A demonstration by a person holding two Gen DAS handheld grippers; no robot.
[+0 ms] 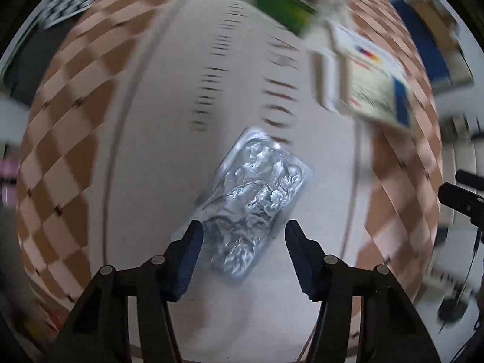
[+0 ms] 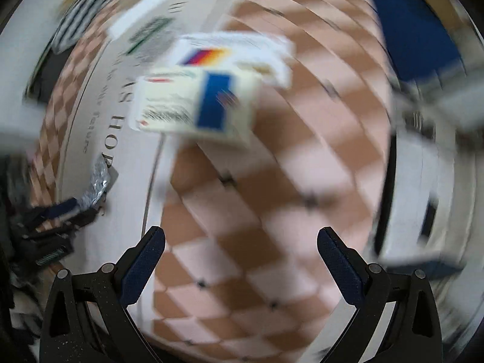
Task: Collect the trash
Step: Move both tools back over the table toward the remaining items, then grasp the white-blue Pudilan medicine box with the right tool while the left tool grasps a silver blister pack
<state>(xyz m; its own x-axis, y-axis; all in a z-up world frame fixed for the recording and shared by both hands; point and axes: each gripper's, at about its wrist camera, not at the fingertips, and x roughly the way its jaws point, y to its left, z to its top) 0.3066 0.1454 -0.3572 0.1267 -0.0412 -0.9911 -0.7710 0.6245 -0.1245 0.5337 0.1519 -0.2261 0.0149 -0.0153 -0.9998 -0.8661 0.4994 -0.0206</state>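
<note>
1. In the left wrist view I see the left hand-held gripper released, its jaws standing apart with the near end of a crumpled silver blister pack between them. I cannot tell whether a pad touches it.
2. The pack lies tilted on a pale cloth panel with blurred rows of dark print. This panel is the middle of a tablecloth in brown and pink checks that covers the desk.
3. Farther away on the right lies a cream carton with a blue patch, and at the top a green box. Both are blurred.
4. At the right edge something dark blue shows past the desk; I cannot tell what it is.
5. In the right wrist view the right hand-held gripper is released wide over the checked cloth, with nothing between its jaws.
6. The same carton lies ahead, and the silver pack is far at the left, just beside the other gripper.
7. The room around is too blurred to read.
</note>
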